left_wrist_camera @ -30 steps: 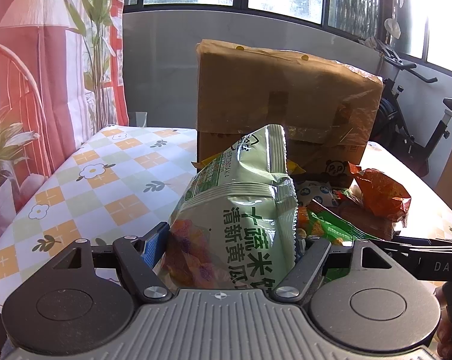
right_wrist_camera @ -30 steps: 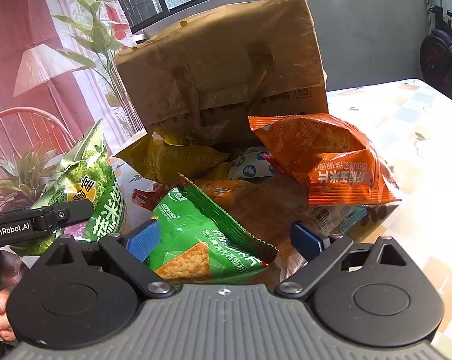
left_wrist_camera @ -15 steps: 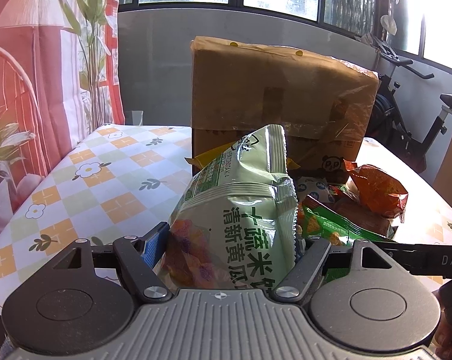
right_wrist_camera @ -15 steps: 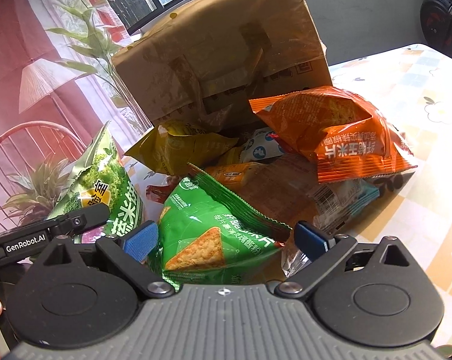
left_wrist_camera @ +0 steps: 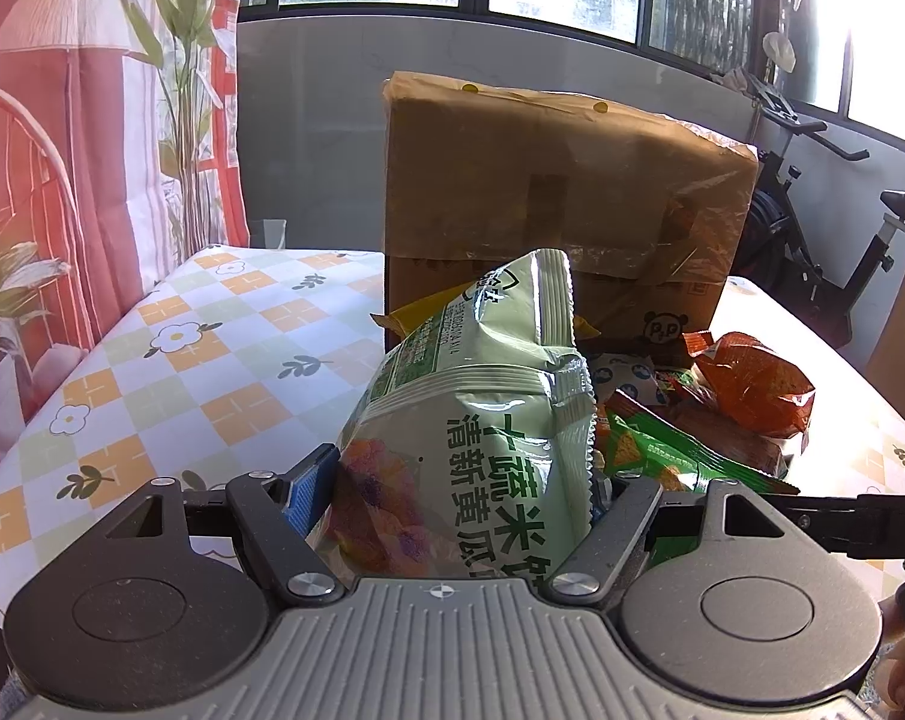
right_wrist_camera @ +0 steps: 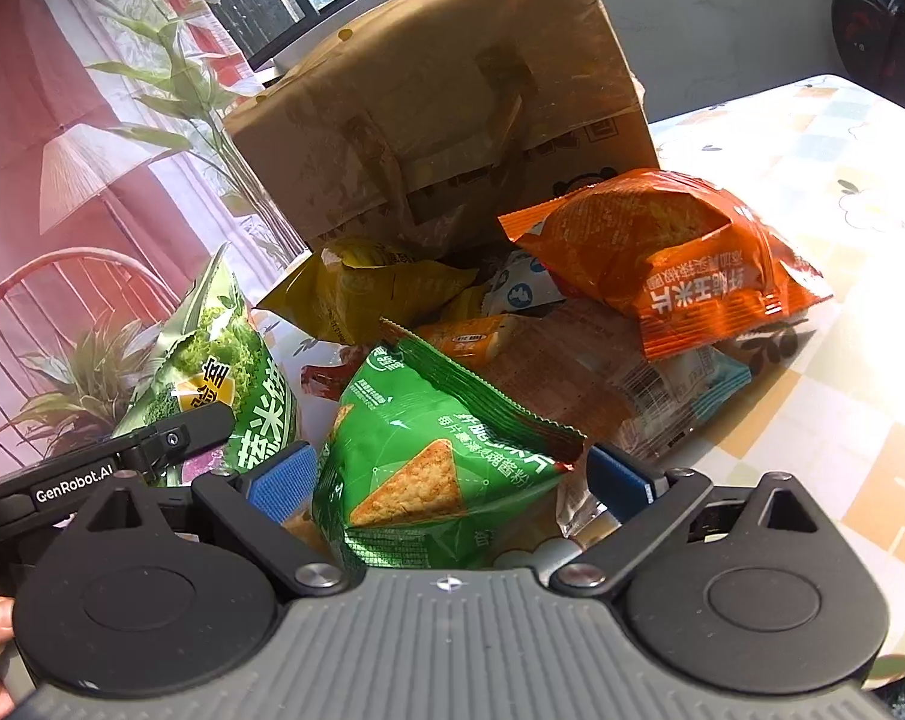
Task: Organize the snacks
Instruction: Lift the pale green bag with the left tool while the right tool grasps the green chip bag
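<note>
I'm counting one tall brown cardboard box [right_wrist_camera: 446,114] at the back. I'm seeing one pale green foil snack bag [left_wrist_camera: 470,420], one bright green chip bag with a triangle chip picture [right_wrist_camera: 428,450], one orange crinkly chip bag [right_wrist_camera: 674,252] and one yellow snack bag [right_wrist_camera: 362,288]. I'm also counting one small white-and-blue packet [right_wrist_camera: 521,291] and one clear-wrapped brownish pack [right_wrist_camera: 590,372]. More packets are lying underneath; I'm not able to count those.

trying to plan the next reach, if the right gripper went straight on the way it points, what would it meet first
Most likely the green chip bag, which already sits between the right gripper's open fingers; the pile of snacks lies behind it.
</note>
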